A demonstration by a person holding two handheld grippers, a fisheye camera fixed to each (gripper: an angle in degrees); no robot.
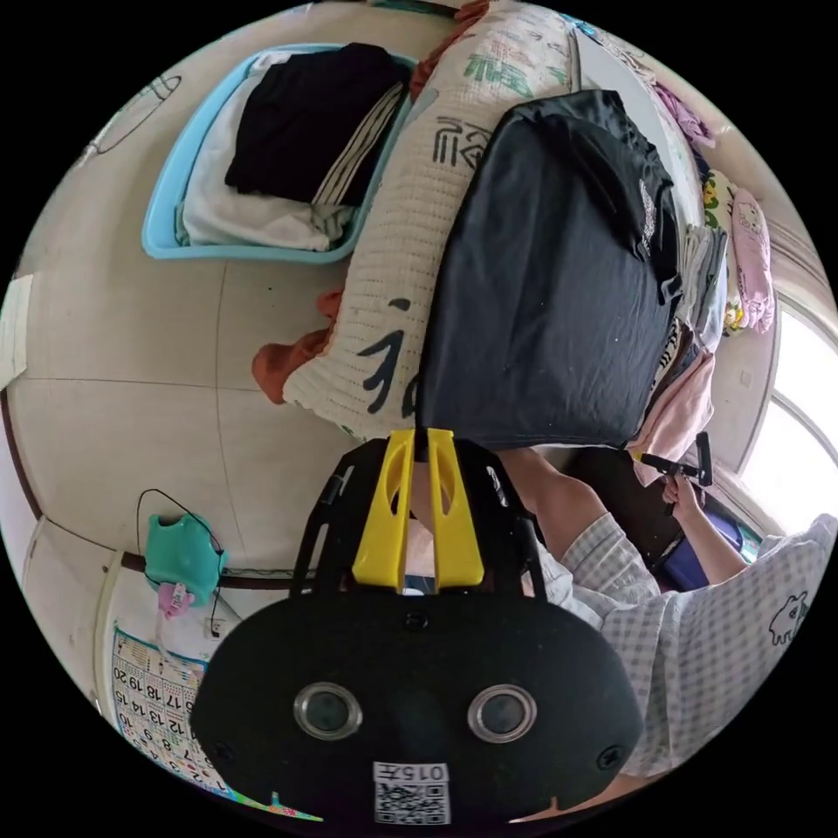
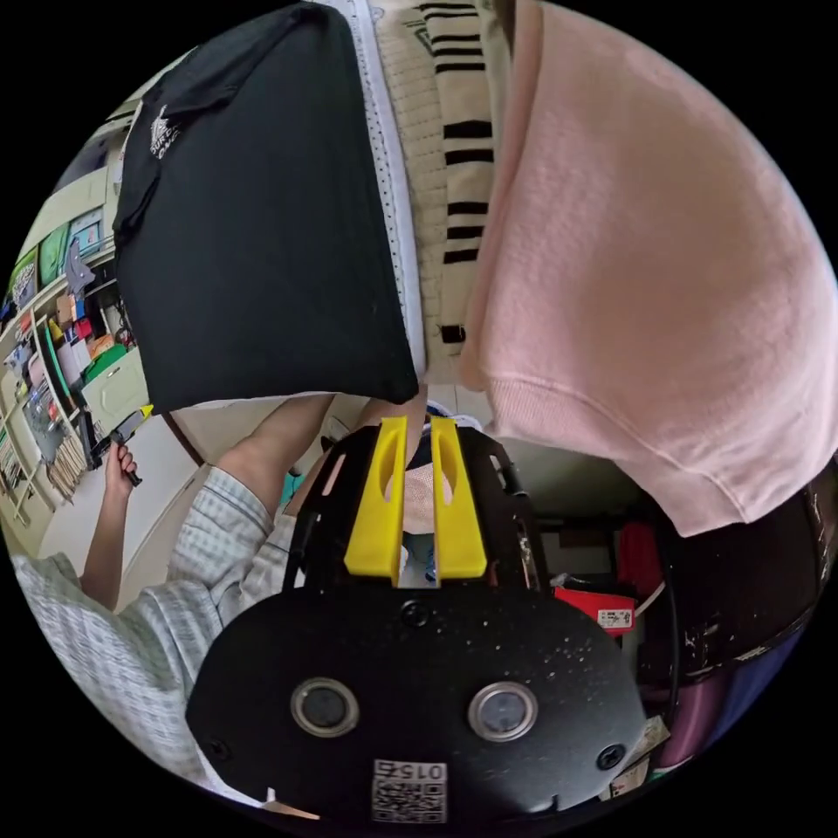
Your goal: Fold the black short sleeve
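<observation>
While both grippers pinch its near corners, left gripper (image 1: 421,436) and right gripper (image 2: 417,425) each clamped on the hem, the black short sleeve (image 1: 550,288) lies across the bed; farther off, a blue basket (image 1: 170,175) holds folded clothes (image 1: 297,131).

Both views are lit by soft, even daylight, and no hard shadows are cast. In the left gripper view a window (image 1: 790,410) at the right edge is blown out to white glare. Strong fisheye distortion is seen throughout: straight lines are bowed towards the rim, and each round picture is enclosed by black corners. Focus is held sharply across both views, and little motion blur is seen.
</observation>
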